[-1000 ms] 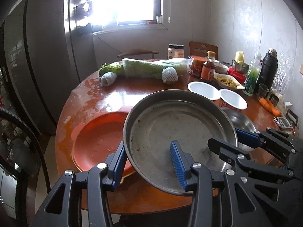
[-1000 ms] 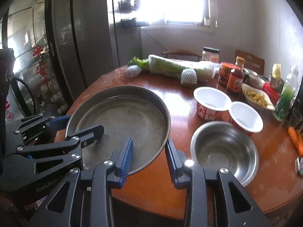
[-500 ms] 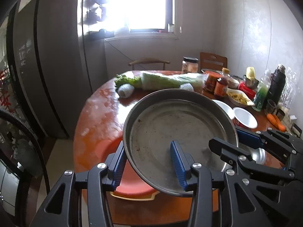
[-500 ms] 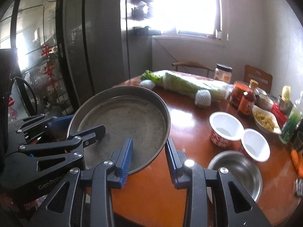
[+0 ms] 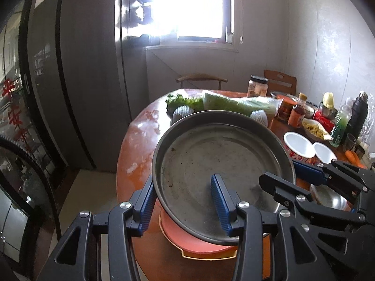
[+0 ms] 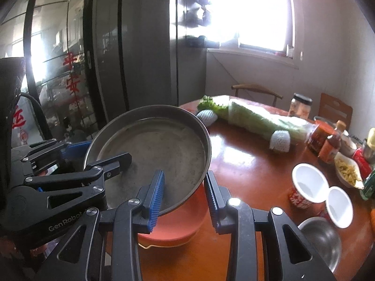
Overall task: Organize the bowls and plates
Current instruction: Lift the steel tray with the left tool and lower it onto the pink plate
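A large round steel pan (image 5: 220, 154) hangs in the air above an orange plate (image 5: 201, 245) at the table's near edge. My left gripper (image 5: 185, 201) is shut on the pan's near left rim. My right gripper (image 6: 185, 196) is shut on the pan (image 6: 159, 149) at its near right rim. The orange plate (image 6: 178, 224) shows under the pan in the right wrist view. A small steel bowl (image 6: 321, 241) and two white paper bowls (image 6: 309, 182) (image 6: 339, 206) sit to the right on the table.
The round wooden table (image 6: 246, 164) holds wrapped cabbage (image 6: 257, 119), netted fruit (image 6: 280, 140), jars, sauce bottles (image 6: 330, 145), a snack dish and a black flask (image 5: 356, 114). A tall fridge (image 6: 145, 46) stands at the left, with chairs behind the table.
Both grippers have lifted the steel pan higher and drawn it back toward the near edge. It now hangs over the orange plate, and the table looks farther below.
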Motion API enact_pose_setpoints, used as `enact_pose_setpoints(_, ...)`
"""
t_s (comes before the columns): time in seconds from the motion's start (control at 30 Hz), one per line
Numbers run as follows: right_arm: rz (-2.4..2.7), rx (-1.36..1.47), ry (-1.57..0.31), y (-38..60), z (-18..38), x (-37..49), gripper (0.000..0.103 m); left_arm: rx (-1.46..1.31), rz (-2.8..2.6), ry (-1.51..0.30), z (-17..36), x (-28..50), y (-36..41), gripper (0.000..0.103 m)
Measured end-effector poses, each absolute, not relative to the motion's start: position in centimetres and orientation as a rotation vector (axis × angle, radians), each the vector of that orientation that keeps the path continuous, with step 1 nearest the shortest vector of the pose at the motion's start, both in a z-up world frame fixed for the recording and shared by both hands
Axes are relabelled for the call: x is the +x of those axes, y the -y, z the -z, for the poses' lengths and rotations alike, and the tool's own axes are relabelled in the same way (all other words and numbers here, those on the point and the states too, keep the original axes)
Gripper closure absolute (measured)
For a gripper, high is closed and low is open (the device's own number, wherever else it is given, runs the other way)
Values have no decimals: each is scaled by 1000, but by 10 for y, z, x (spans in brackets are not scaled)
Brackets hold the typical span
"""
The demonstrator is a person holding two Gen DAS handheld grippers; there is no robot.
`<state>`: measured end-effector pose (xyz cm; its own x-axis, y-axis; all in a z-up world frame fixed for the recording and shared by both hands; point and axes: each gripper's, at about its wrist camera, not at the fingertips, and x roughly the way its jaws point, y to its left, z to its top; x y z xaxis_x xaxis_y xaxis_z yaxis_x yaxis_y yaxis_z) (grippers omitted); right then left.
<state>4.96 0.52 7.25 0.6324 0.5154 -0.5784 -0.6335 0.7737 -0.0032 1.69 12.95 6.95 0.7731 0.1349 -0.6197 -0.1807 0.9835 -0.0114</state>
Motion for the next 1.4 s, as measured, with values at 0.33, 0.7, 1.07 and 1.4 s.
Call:
enact_pose_setpoints(0.33,-643,-256,-677,-18,-29,54,66,-99,-158,-744,-23,23,-141,57)
enact_pose_setpoints(0.7,-662,-290,-747,-20,-2,42,66,-109,-152,-810,2,19,-142,57)
enact_pose_setpoints(1.07,-658,-296,-753,-17,2,44,66,-76,-159,-836,9,26,-137,53)
enact_pose_setpoints(1.4,-635,-289,-764,-17,5,53,66,-74,-166,-844,13,34,-135,41)
